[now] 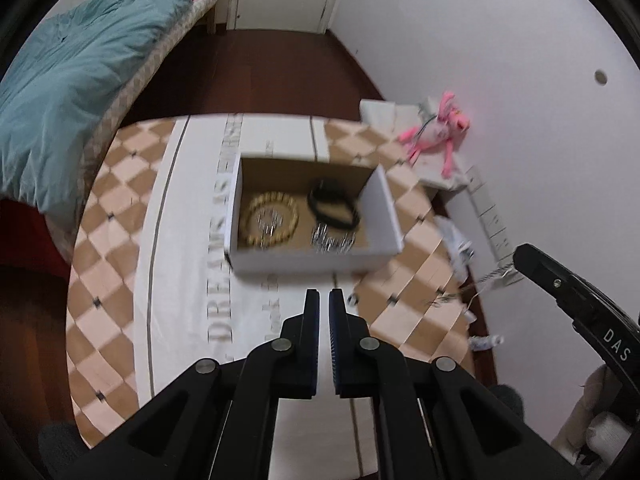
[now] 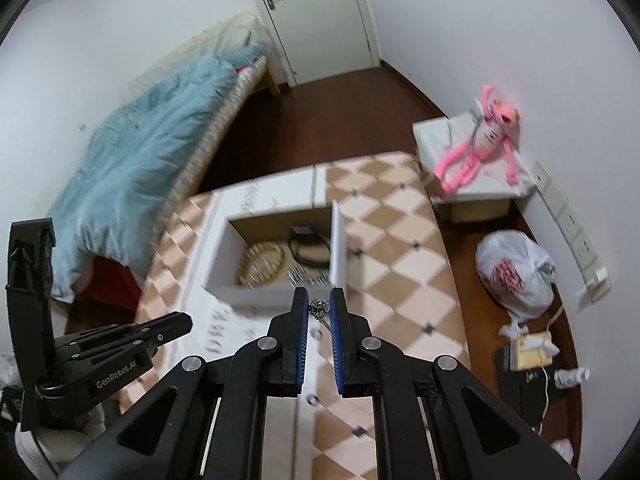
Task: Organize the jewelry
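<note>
A white cardboard box (image 1: 316,258) sits on the checkered tablecloth (image 1: 120,216). Inside lie a gold bead bracelet (image 1: 270,218), a black bracelet (image 1: 334,204) and silver pieces (image 1: 334,242). My left gripper (image 1: 324,300) is shut and empty, just before the box's near wall. My right gripper (image 2: 320,308) is shut on a small silver pendant (image 2: 320,307) with a short chain hanging from it, held just before the box (image 2: 256,292). The gold bracelet (image 2: 262,266) and black bracelet (image 2: 306,246) show inside. The left gripper also shows in the right wrist view (image 2: 176,326).
A bed with a teal blanket (image 1: 68,92) stands at left. A pink plush toy (image 2: 480,148) lies on a white box at right. A tied plastic bag (image 2: 516,268) and small clutter sit on the floor by the wall. A door (image 2: 316,16) is at the back.
</note>
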Motion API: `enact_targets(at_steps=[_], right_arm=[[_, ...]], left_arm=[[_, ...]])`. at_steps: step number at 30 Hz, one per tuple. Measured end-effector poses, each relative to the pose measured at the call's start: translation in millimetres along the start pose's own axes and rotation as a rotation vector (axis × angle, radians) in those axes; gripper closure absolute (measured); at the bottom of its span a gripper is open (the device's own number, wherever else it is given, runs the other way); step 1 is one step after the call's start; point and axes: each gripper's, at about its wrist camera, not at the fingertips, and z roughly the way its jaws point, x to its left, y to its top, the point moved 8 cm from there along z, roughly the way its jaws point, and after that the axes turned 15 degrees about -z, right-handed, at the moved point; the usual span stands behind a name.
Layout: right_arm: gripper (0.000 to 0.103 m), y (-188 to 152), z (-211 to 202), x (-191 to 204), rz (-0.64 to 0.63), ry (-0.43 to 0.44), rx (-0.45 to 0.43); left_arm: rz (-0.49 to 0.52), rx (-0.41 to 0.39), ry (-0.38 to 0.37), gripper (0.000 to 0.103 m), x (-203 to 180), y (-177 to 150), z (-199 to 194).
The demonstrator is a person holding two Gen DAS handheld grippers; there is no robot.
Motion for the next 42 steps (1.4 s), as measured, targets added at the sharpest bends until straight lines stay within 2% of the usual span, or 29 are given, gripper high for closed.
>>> enact_targets(at_steps=[8,13,15,17,18,19,20,22,25,33,36,38,39,41,42], right_arm=[[0.092,69,7,18,-0.061,0.028,-0.033],[0.092,81,20,25,-0.079,0.029,-0.023],[0.092,76,23,26,-0.074,0.038,-0.015],[0.092,68,25,26,-0.065,0.045,-0.008],[0.092,63,25,26,-0.062,0.051,-0.004],[0.092,58,25,26,-0.058,0.055,0.000],[0.092,51,24,26,-0.055,0.058,0.004],[0.092,36,23,25,-0.052,0.055,0.011],[0.092,5,24,22,-0.039,0.046,0.041],[0.092,-94,60,-5,0.053,-0.002,0.193],[0.092,-115,67,-16,0.094,-0.015,0.223],[0.092,-126,68,-24,0.115,-0.026,0.238],[0.092,-130,68,-28,0.119,-0.031,0.241],[0.092,-133,67,-31,0.125,-0.036,0.245],[0.092,-133,67,-32,0.125,-0.039,0.245]], left_arm=[[-0.032,-0.028,-0.014,0.100,6,51,-4],[-0.099,-0.018,-0.019,0.098,22,44,-3],[-0.101,-0.009,0.016,0.097,28,36,1],[-0.086,-0.014,0.057,0.086,33,28,5],[-0.075,-0.021,0.080,0.057,36,23,7],[-0.067,-0.028,0.101,0.037,39,18,9],[-0.062,-0.033,0.115,0.010,42,14,10],[-0.030,-0.046,0.155,0.010,48,-4,16],[-0.014,-0.020,0.208,0.010,58,-30,34],[0.013,0.090,0.207,0.012,55,-86,90],[0.043,0.106,0.211,0.023,47,-97,104],[0.057,0.113,0.217,0.038,45,-100,109],[0.069,0.119,0.224,0.049,43,-103,113],[0.093,0.103,0.234,0.059,39,-104,114],[0.104,0.096,0.236,0.068,37,-103,114]])
